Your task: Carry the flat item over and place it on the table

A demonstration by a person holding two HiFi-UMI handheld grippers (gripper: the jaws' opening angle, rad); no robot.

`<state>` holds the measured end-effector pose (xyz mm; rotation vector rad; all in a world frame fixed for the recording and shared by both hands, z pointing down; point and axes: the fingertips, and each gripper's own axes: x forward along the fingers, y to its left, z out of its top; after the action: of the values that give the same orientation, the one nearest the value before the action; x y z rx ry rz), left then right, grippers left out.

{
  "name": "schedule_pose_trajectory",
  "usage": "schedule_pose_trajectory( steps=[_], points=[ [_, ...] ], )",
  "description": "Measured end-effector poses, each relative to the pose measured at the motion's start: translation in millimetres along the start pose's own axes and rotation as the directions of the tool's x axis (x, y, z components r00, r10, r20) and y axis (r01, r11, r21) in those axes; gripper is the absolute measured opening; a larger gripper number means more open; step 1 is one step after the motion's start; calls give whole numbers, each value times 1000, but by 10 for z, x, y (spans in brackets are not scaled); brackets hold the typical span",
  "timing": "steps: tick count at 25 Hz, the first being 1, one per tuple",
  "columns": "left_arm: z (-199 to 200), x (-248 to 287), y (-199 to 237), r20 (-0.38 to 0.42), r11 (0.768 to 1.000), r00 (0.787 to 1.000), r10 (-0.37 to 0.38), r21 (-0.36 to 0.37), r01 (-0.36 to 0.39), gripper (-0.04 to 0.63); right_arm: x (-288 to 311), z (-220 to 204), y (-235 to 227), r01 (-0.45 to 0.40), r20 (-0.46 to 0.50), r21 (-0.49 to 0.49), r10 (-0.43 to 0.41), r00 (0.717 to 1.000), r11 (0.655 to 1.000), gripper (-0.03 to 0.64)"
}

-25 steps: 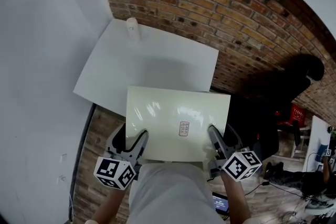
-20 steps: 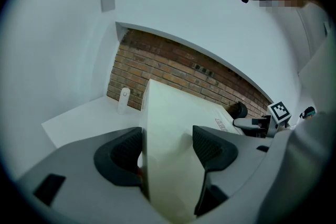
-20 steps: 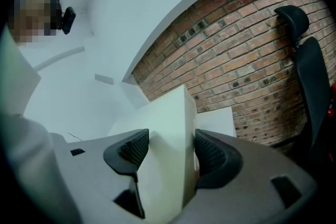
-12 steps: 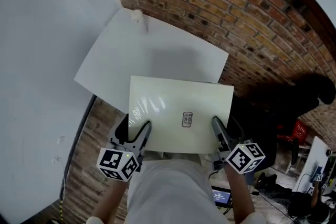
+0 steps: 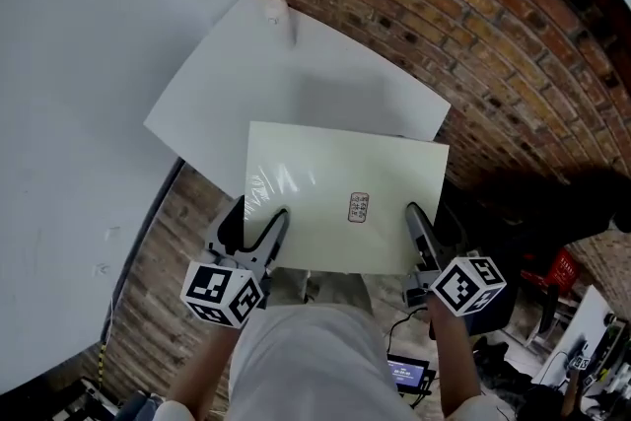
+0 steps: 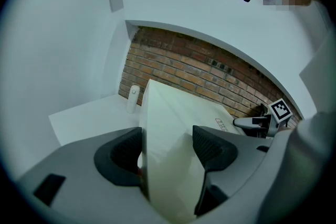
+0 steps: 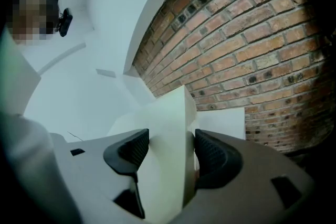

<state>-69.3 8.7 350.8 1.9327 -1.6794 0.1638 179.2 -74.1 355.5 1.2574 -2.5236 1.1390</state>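
Fingers [image 5: 270, 234] of left gripper [image 5: 277, 220] and right gripper [image 5: 413, 216] clamp the flat panel [image 5: 335, 175] by the table [image 5: 296, 84].

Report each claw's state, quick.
Left claw: closed on the board, at its near edge.
Right claw: closed on the same board.

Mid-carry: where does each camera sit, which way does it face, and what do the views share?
Head view: on the head, facing steeply down at the board and table beyond; left claw, right claw, forearms, torso show.
Left gripper view: on the left claw, looking along its jaws, shut on the board, toward the brick wall.
Right gripper view: likewise on the right claw.
Shared: board, table, brick wall.
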Motion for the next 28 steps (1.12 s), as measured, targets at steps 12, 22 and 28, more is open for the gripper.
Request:
schedule_pose_trajectory(
  steps=[12, 22, 28],
  points=[
    [-166, 475, 283, -1, 999, 999, 42, -27, -42, 310, 585, -65, -324, -14, -42, -14, 13, 999, 1000, 270],
    [-462, 867, 388, -28, 996, 998, 64, -55, -66, 310, 928, -214, -720, -15, -85, -14, 14, 996, 1000, 268],
    [-646, 1160, 498, -46, 995, 997, 68, -67, -71, 310, 1158, -320, -971, -4, -103, -11, 3, 995, 1000, 270]
  ],
)
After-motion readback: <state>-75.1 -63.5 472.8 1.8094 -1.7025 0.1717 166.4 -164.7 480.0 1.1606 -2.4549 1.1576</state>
